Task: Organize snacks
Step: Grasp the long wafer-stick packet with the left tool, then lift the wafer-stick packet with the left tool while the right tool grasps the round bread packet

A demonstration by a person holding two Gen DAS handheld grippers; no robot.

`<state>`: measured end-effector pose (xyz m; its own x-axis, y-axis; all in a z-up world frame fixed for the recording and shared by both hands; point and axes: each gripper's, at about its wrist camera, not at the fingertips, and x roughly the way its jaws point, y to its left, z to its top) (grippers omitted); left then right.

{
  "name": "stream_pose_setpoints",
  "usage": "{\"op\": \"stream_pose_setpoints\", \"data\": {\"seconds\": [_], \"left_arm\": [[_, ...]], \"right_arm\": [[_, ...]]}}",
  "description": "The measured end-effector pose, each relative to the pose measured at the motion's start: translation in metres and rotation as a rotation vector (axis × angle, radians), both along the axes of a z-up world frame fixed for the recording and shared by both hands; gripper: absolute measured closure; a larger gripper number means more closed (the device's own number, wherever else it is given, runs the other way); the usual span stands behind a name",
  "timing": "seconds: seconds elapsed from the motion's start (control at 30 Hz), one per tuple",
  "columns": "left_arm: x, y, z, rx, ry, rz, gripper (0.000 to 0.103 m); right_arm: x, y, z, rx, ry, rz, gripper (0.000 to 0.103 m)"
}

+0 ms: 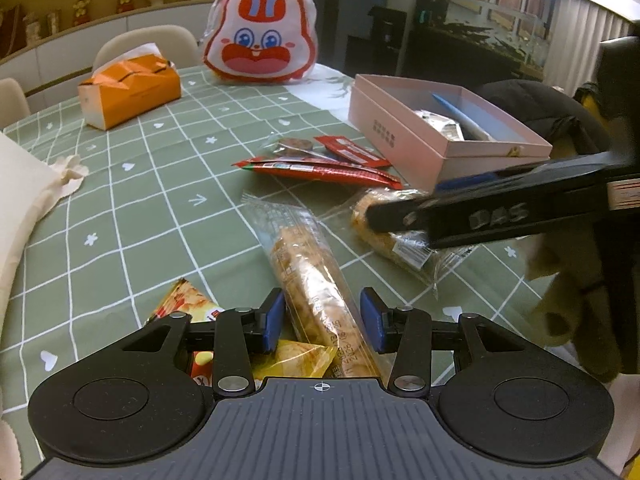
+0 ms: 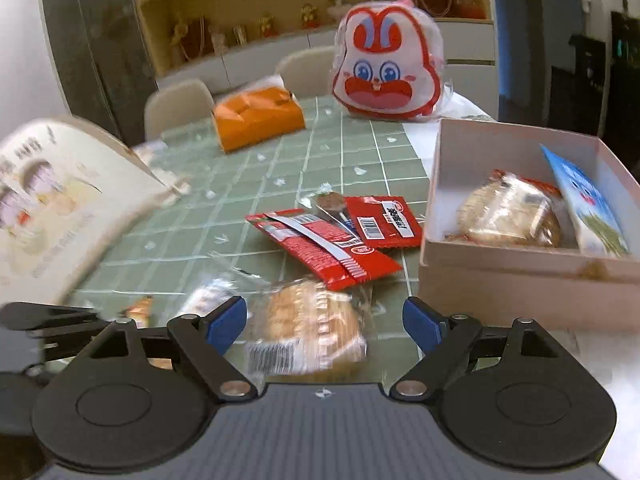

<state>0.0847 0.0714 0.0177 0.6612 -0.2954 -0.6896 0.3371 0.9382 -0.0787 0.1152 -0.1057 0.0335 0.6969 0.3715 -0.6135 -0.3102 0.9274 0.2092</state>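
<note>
My left gripper (image 1: 323, 322) is open, its blue pads either side of a long clear-wrapped pastry stick (image 1: 310, 280) on the green tablecloth. My right gripper (image 2: 326, 324) is open above a round wrapped bun (image 2: 308, 328); it also shows in the left wrist view (image 1: 394, 216) over that bun (image 1: 380, 236). The pink box (image 1: 424, 140) (image 2: 520, 280) holds a wrapped bun (image 2: 508, 216) and a blue packet (image 2: 588, 208). Red packets (image 1: 320, 168) (image 2: 332, 244) and a lollipop (image 2: 330, 202) lie beside the box.
An orange tissue box (image 1: 128, 94) (image 2: 258, 120) and a rabbit-face bag (image 1: 260, 32) (image 2: 386, 68) stand at the far side. Yellow and red snack bags (image 1: 192, 304) lie under my left gripper. A cream bag (image 2: 60, 200) (image 1: 20, 200) is at the left.
</note>
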Motion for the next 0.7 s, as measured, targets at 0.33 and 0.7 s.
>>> {"op": "stream_pose_setpoints", "data": {"seconds": [0.33, 0.7], "left_arm": [[-0.001, -0.001, -0.001, 0.006, -0.006, 0.0, 0.056], [-0.023, -0.039, -0.004, -0.039, -0.004, -0.278, 0.061]], "right_arm": [[-0.025, -0.027, -0.008, 0.026, 0.049, 0.002, 0.031], [-0.113, -0.06, -0.011, -0.095, -0.025, 0.009, 0.023]]}}
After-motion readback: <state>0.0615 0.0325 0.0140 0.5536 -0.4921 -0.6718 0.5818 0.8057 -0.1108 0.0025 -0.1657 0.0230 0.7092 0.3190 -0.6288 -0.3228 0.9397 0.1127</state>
